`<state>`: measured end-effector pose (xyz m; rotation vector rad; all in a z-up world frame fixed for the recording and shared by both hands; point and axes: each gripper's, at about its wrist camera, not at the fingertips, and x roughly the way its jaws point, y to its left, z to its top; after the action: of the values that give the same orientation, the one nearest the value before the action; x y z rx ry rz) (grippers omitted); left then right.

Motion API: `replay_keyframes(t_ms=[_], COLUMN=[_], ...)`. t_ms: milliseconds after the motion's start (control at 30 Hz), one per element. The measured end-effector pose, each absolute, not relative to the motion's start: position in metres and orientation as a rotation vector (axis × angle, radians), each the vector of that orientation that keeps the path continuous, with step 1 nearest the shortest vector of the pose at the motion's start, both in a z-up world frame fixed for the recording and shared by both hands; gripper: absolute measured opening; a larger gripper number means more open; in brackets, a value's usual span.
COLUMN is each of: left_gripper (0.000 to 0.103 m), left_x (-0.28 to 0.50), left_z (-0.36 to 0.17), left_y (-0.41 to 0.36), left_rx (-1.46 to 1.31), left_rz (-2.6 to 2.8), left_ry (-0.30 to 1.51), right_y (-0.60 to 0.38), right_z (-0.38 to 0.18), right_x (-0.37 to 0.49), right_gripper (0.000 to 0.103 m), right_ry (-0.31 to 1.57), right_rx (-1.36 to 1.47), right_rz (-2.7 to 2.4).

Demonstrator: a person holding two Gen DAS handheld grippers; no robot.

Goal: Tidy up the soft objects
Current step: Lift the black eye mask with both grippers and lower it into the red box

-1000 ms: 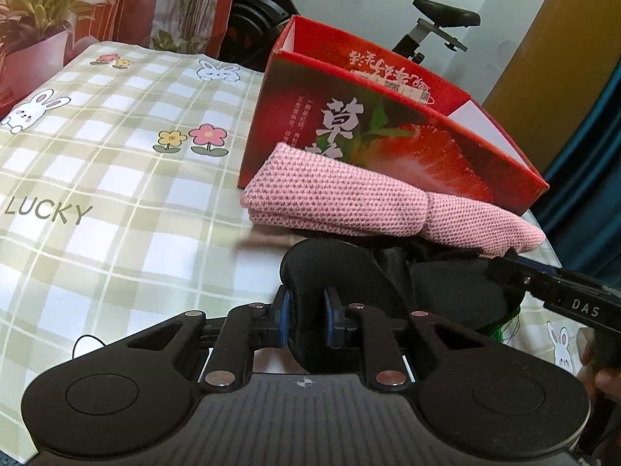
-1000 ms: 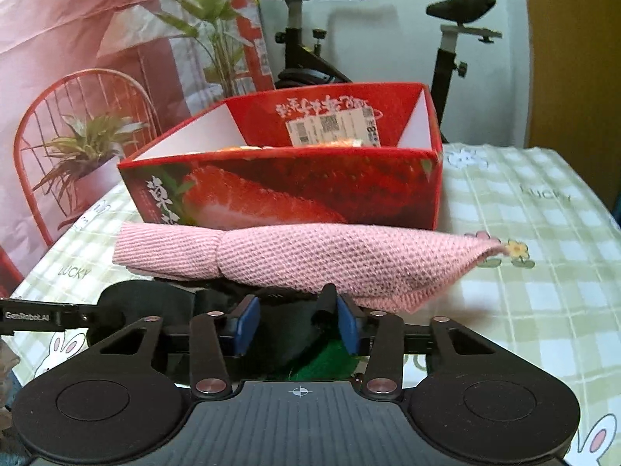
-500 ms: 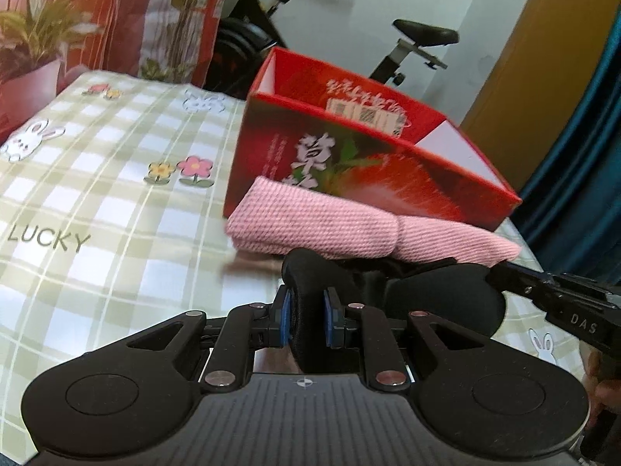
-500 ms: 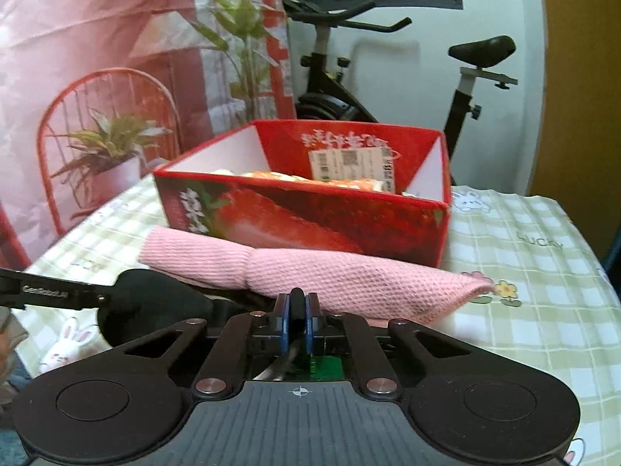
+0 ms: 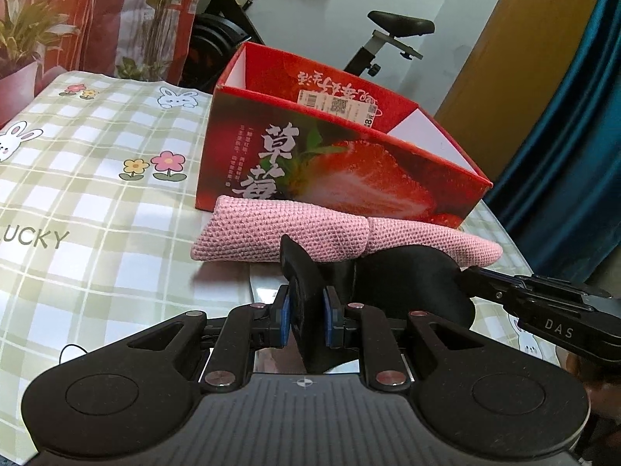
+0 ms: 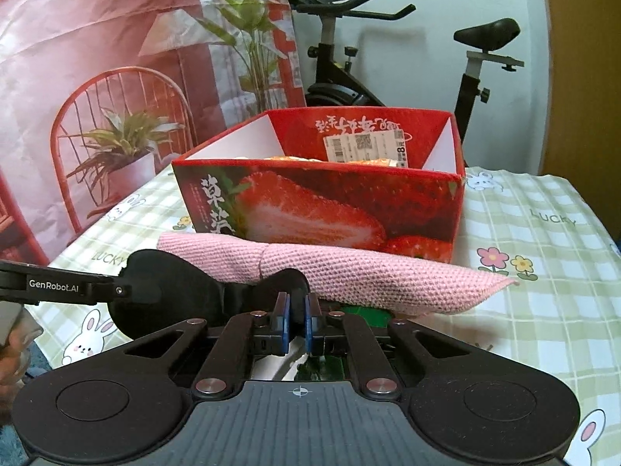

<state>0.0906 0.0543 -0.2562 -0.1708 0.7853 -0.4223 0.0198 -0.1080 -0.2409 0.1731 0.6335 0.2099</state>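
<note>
A black padded eye mask (image 5: 411, 283) hangs between both grippers, just above the checked tablecloth (image 5: 97, 202). My left gripper (image 5: 306, 318) is shut on one lobe, which stands on edge between the blue pads. My right gripper (image 6: 297, 322) is shut on the other lobe of the mask (image 6: 167, 283). Each gripper shows in the other's view: the right one (image 5: 471, 277) enters from the right, the left one (image 6: 122, 291) from the left. Behind the mask lies a rolled pink knit towel (image 5: 295, 229) (image 6: 349, 268).
An open red strawberry box (image 5: 341, 163) (image 6: 318, 202) stands right behind the towel, with something orange (image 6: 295, 160) inside. A green thing (image 6: 365, 312) lies partly hidden under the towel. An exercise bike (image 6: 388, 58) and a printed backdrop (image 6: 97, 58) stand beyond the table.
My right gripper's jaws have closed from wide apart onto the mask. The lobe in my left gripper has turned from lying flat to standing on edge, and both views have risen slightly.
</note>
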Motion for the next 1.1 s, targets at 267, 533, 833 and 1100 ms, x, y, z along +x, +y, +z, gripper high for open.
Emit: replay_keyframes(t_ms=[267,533,833,1100], left_gripper=[0.018,0.018,0.014,0.012], left_x=[0.093,0.096,0.096,0.087], left_z=[-0.263,-0.271,-0.269,-0.227], left_y=[0.059,0.064,0.065,0.066], left_rx=[-0.169,-0.191,-0.208,-0.202], left_rz=[-0.391,-0.367,-0.374,-0.437], left_ry=[0.821,0.848,0.838,0.72], right_y=[-0.111,-0.122,-0.127,-0.131], right_z=[-0.246,-0.258,-0.258,-0.217], right_x=[0.02,0.023,0.022,0.017], right_gripper=[0.016,0.027,0.005,0.003], right_ry=[0.644,0.675,0.665,0.528], right_rx=[0.235,0.349,0.354,0.334], right_rz=[0.212,0.205,0.185,0.227])
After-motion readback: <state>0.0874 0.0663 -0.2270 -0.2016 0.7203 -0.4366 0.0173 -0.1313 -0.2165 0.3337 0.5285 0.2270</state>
